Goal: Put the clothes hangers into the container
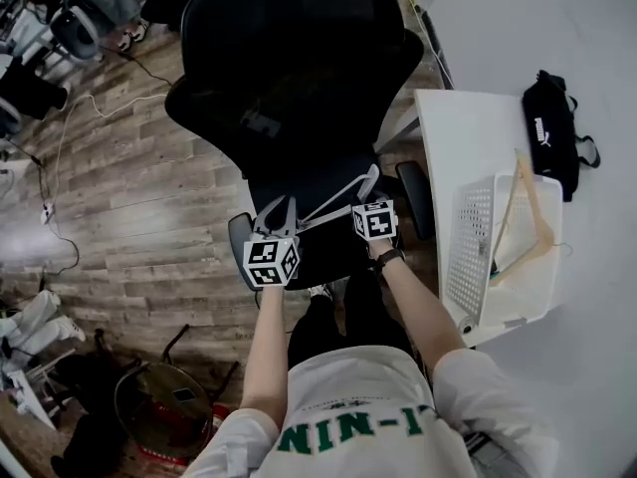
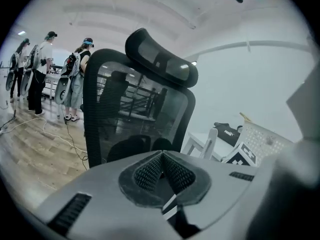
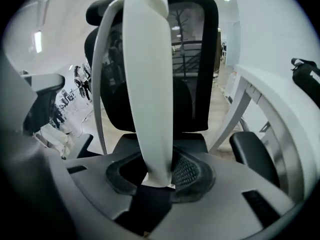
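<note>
Right gripper (image 3: pixel 158 177) clamped on the white hanger (image 3: pixel 148 84), up over the black chair (image 1: pixel 299 68) at twelve o'clock; left gripper (image 2: pixel 162 160) pinched shut, nothing in it; wooden hanger (image 1: pixel 533 213) lying in the white basket (image 1: pixel 468 242) at three o'clock

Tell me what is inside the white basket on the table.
A wooden hanger lies inside the white basket, tilted against its walls. Nothing else shows, but the perforated near wall covers part of the floor.
</note>
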Demonstrator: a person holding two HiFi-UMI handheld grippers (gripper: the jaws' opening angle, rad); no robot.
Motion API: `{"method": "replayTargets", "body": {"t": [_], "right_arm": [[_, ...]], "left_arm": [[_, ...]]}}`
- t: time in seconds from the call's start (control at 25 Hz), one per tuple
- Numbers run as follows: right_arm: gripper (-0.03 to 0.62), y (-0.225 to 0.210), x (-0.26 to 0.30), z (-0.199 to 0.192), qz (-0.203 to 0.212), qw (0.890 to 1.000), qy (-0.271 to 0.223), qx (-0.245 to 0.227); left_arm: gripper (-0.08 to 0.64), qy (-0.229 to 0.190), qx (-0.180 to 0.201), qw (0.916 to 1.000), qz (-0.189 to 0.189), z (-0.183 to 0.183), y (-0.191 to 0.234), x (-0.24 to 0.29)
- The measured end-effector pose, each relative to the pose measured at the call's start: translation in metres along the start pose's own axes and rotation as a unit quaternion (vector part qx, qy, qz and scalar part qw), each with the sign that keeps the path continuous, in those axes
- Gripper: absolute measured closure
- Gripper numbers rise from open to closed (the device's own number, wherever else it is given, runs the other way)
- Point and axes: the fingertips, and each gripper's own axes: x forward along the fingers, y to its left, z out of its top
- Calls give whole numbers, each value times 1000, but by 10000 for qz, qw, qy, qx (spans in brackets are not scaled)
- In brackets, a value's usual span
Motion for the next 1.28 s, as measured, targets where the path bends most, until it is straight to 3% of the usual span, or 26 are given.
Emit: {"method": "replayTargets", "body": {"t": [0.28,0.6,1.04,1.28], "right_arm": [[454,11,-110,62,-243,9958,-829,-307],[454,11,-231,136,-489,9796,-1906,-420],[454,7,-369,234,-754,9397,-3168,-1043],[454,-11,-436,263,-902,9215,-3565,-1247]], "left_arm": [[546,-238,198,9994,-139,52,-34,-42],[546,-705,805,9936,-359,137,-91,-72],[546,-1252,1435,9809,-387,243,-140,-89],[546,-1534,1645,9725,-613,283,-174,-92]]}}
